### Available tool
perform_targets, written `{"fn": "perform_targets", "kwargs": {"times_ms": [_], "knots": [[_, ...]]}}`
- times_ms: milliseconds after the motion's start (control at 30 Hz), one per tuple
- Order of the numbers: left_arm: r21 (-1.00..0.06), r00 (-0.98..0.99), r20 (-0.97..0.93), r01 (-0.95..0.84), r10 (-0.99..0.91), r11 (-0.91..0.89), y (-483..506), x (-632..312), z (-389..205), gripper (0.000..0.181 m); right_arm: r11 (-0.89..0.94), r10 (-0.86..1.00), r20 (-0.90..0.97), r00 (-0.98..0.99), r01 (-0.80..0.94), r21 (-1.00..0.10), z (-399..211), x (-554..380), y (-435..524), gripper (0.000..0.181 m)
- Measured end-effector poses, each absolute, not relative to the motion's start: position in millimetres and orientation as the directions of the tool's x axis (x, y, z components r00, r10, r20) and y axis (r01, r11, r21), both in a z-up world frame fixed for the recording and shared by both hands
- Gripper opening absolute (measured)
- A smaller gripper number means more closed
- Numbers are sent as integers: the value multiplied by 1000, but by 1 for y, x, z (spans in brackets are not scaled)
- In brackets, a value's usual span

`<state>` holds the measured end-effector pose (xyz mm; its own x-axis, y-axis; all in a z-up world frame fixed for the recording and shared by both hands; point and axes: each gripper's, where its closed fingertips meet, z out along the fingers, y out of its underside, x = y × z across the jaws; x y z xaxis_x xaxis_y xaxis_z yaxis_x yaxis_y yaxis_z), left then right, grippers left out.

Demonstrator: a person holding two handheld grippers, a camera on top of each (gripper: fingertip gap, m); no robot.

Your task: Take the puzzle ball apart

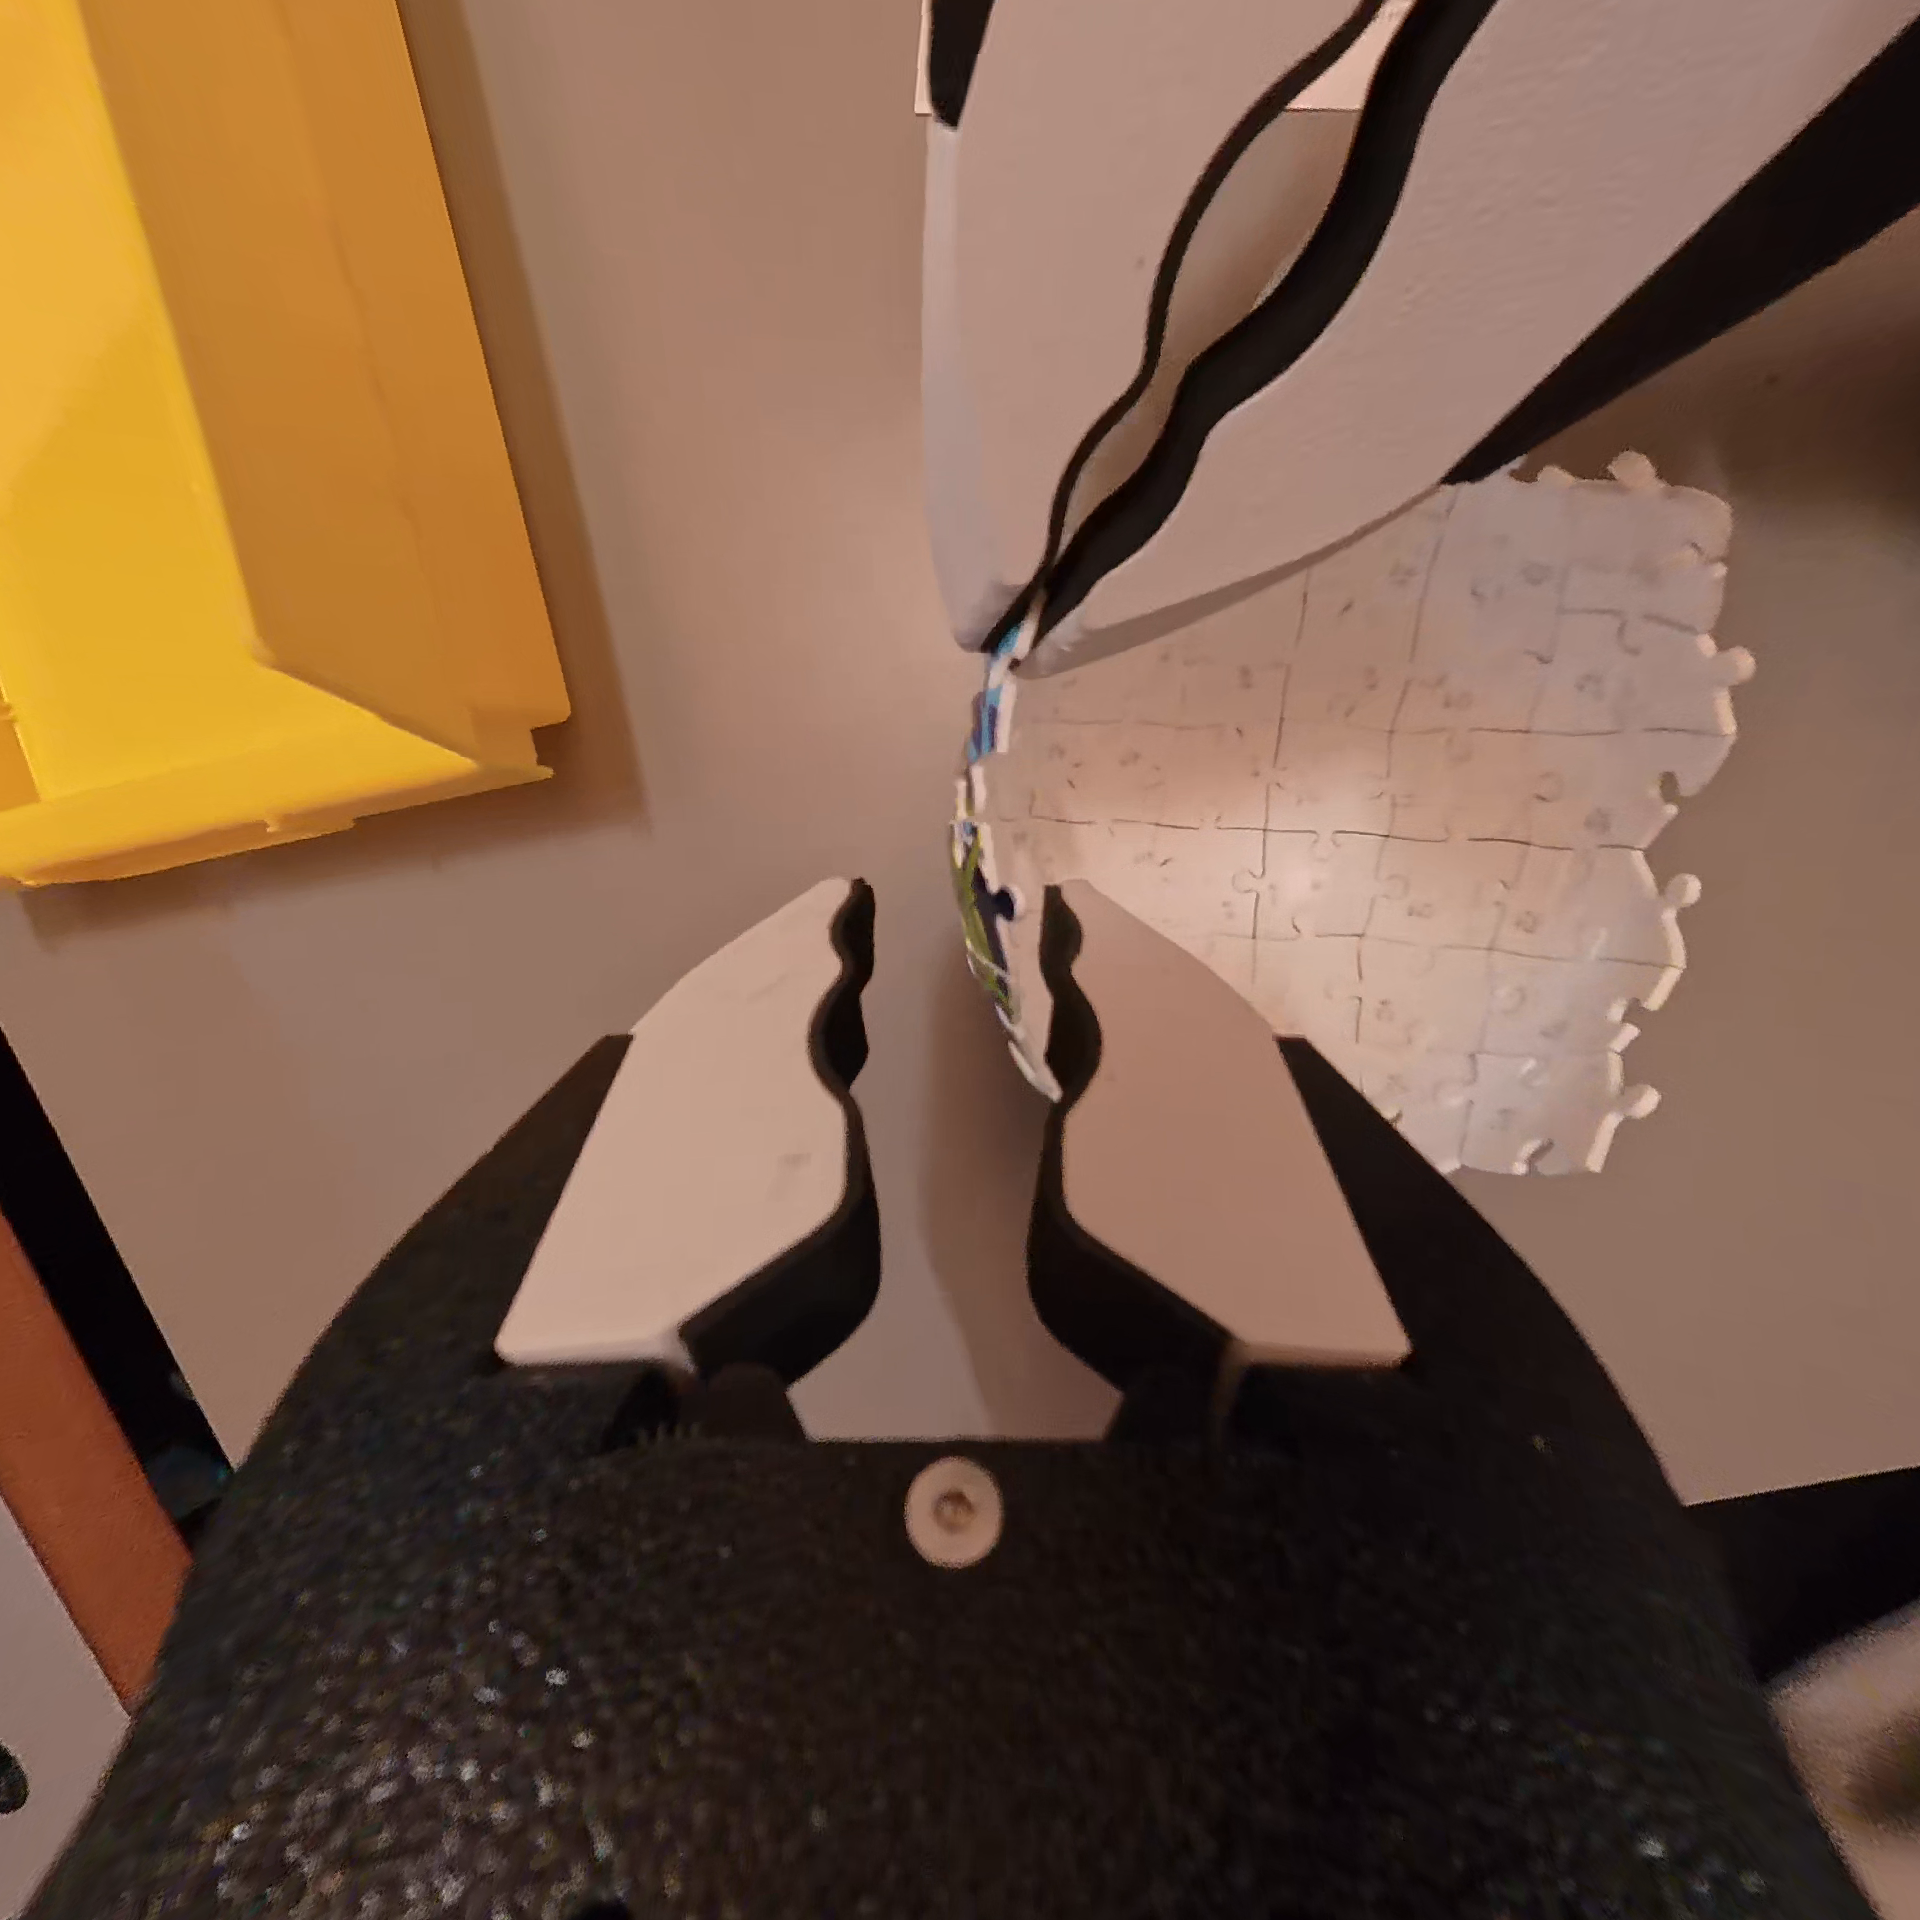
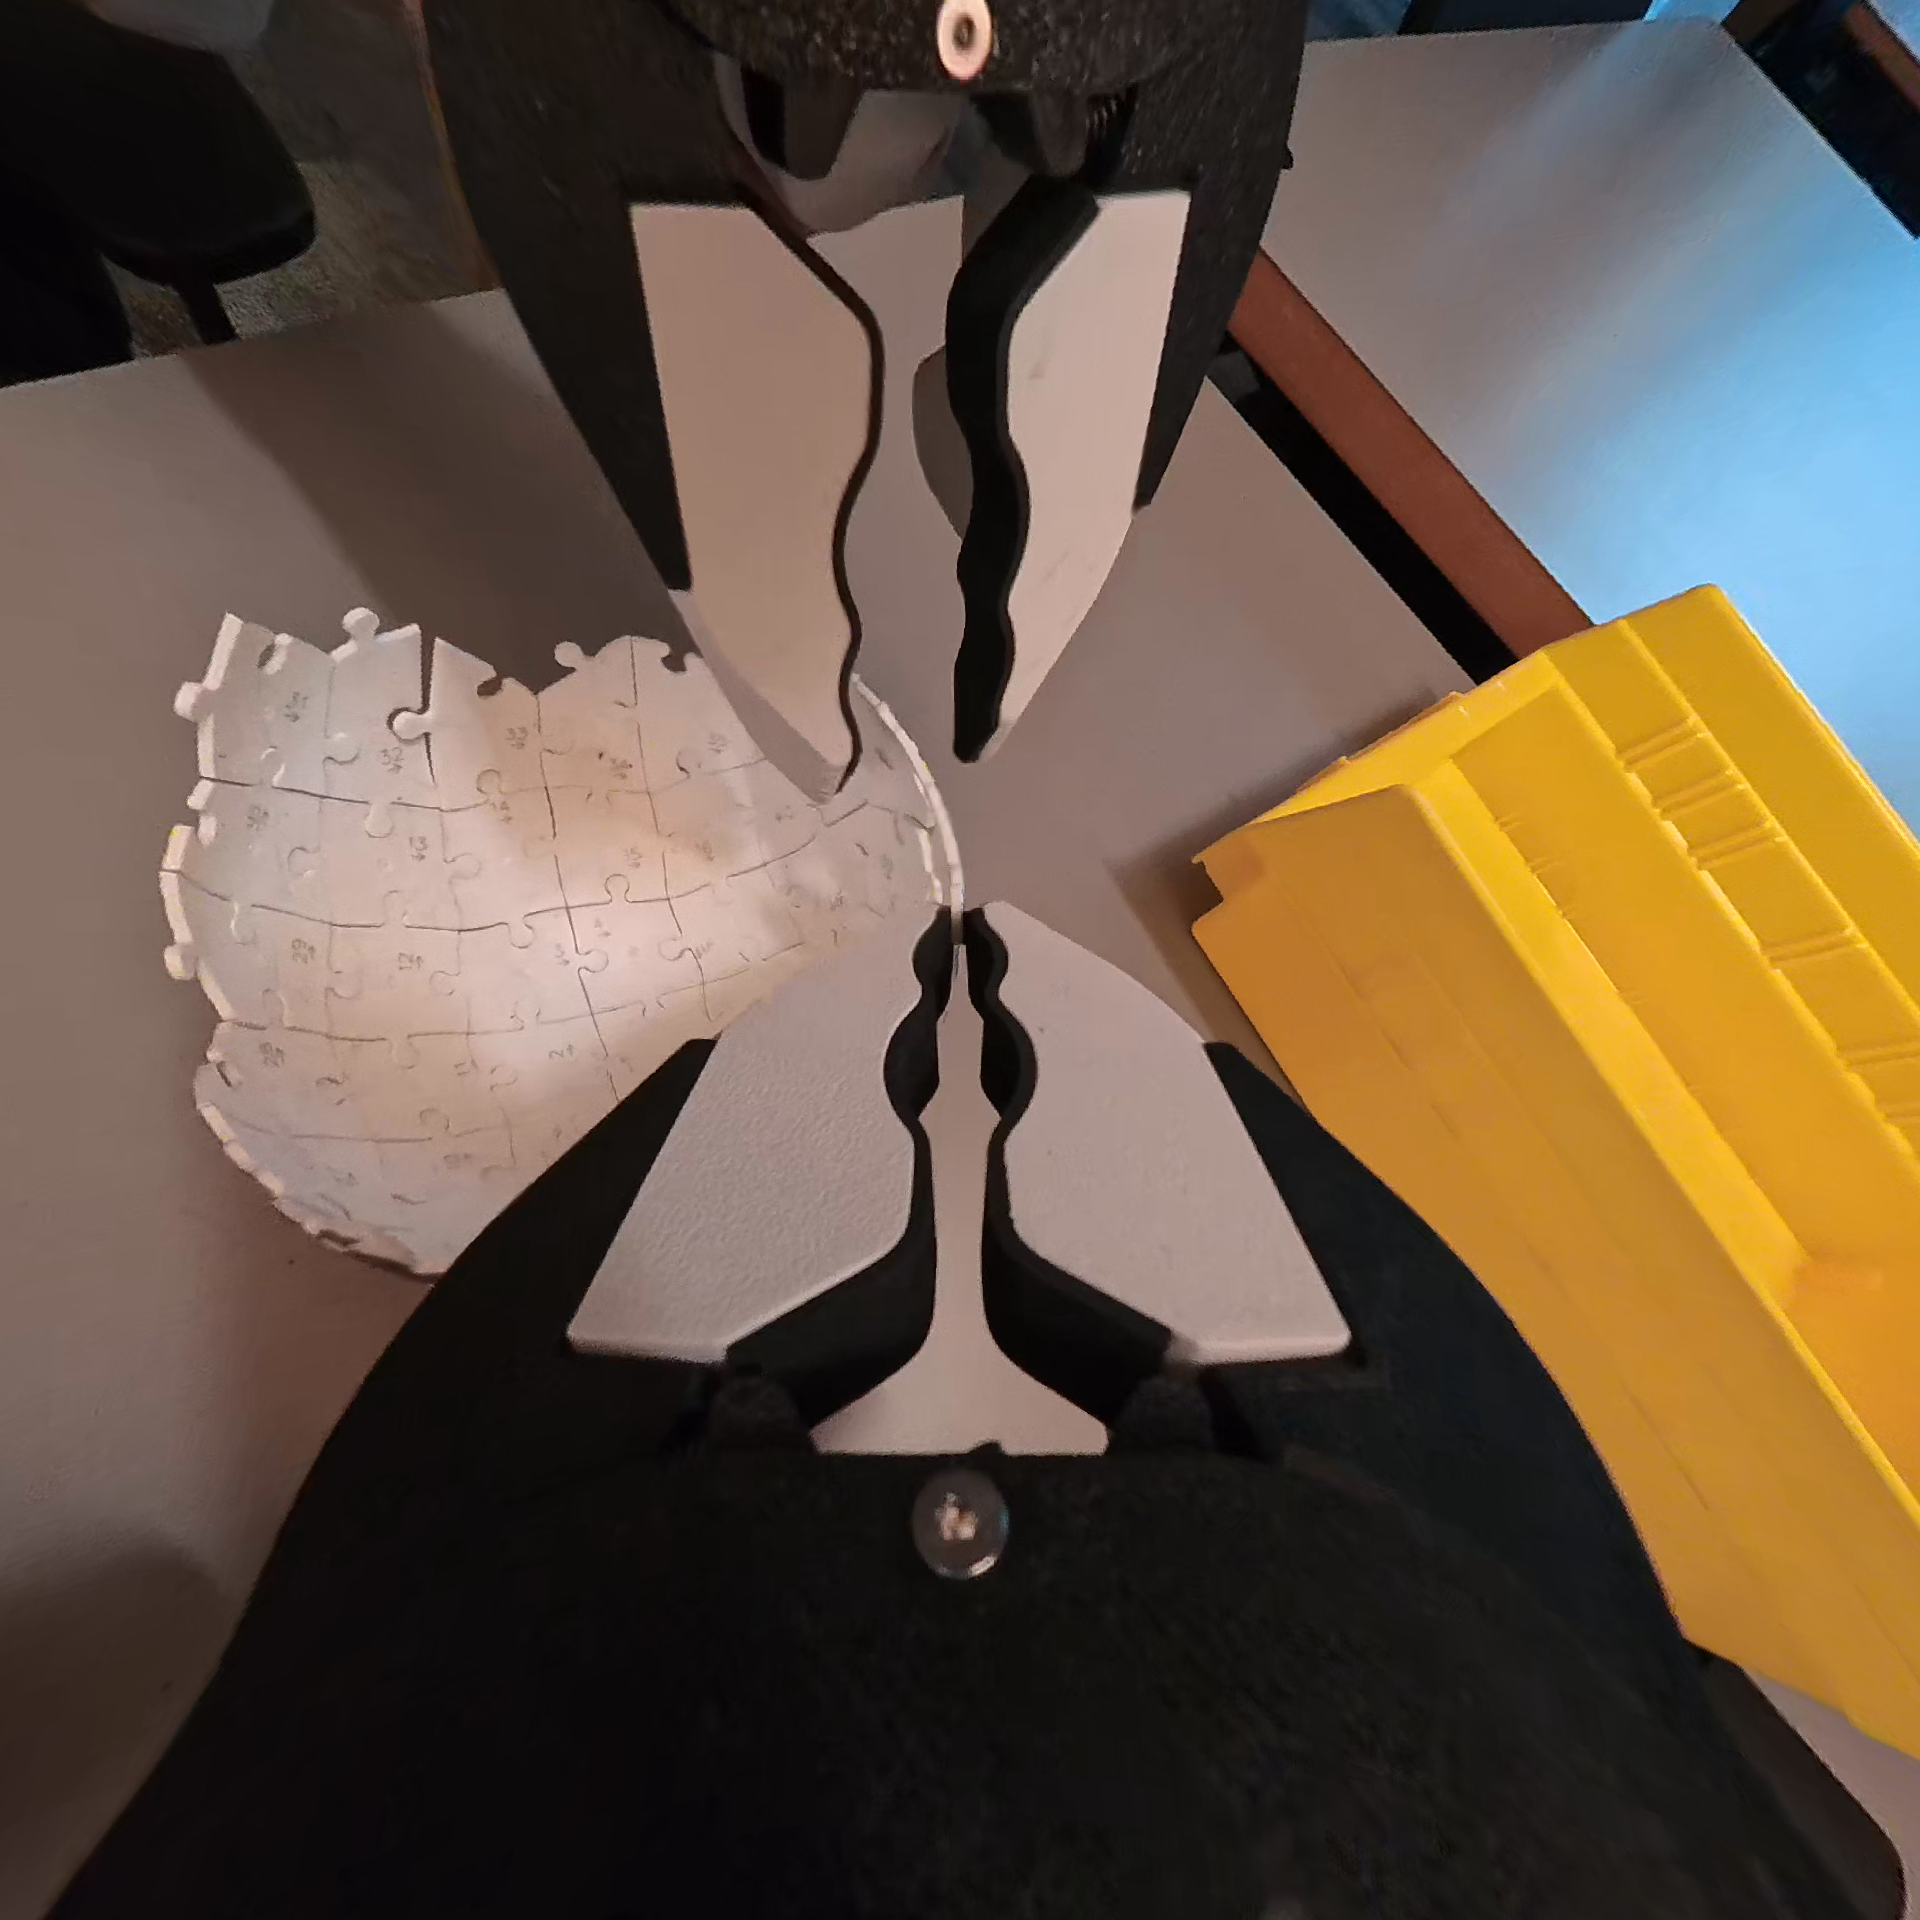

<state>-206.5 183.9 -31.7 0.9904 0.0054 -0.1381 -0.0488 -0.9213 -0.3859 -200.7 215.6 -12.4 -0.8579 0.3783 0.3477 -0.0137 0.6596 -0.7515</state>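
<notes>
1. The desk (image 2: pixel 260 499) is a pale grey surface that carries everything; in the right wrist view its edge runs along 12 to 2 o'clock, with a brown strip beside it.
2. A yellow plastic bin (image 2: pixel 1579 1091) lies tipped on its side on the desk, at 3 to 4 o'clock in the right wrist view and at 9 to 10 o'clock in the left wrist view (image 1: pixel 239 499).
3. The puzzle ball (image 2: pixel 499 935) is already partly apart: what shows is an open, curved shell of joined pieces with a jagged rim of tabs, its white inner side facing the cameras. It sits at 9 o'clock in the right wrist view and at 3 o'clock in the left wrist view (image 1: pixel 1403 831), where a sliver of coloured outer print shows along its near edge.
4. The right hand-held gripper (image 2: pixel 960 925) has its tips pressed together on the thin rim of the shell at centre frame, pinching it. In the left wrist view it (image 1: pixel 1013 634) comes in from 12 to 1 o'clock, tips nipping the coloured edge.
5. The left hand-held gripper (image 1: pixel 956 904) is spread, with a clear gap between its tips. One finger lies against or just beside the shell's edge; the other stands free over the desk. In the right wrist view it (image 2: pixel 904 758) reaches in from 12 o'clock, one finger over the shell's inner side.
</notes>
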Motion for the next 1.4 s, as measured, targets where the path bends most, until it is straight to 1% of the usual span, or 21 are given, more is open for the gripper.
{"fn": "perform_targets", "kwargs": {"times_ms": [33, 167, 400, 533, 700, 967, 1400], "knots": [[-382, 991, -136, -50, 2, -923, 183, -206, -32, 27, 658, 377, 354, -856, -21, -752, -11, -201, 215, 2], [-373, 991, -132, -52, -3, -926, 183, -205, -35, 21, 660, 372, 359, -856, -28, -751, -10, -200, 215, 2], [-375, 992, -128, -49, -1, -926, 185, -205, -36, 16, 682, 345, 375, -860, -45, -730, -12, -198, 211, 2], [-375, 992, -129, -45, 4, -926, 185, -206, -36, 16, 693, 337, 385, -859, -50, -719, -12, -198, 211, 2], [-365, 991, -137, -44, 7, -930, 182, -207, -35, 21, 714, 331, 390, -859, -42, -699, -16, -199, 211, 2], [-351, 991, -134, -61, -14, -934, 184, -204, -41, 12, 728, 316, 413, -854, -61, -683, -17, -201, 206, 2], [-371, 991, -132, -73, -25, -926, 185, -208, -46, 13, 768, 292, 460, -838, -81, -636, -20, -206, 202, 2]]}}
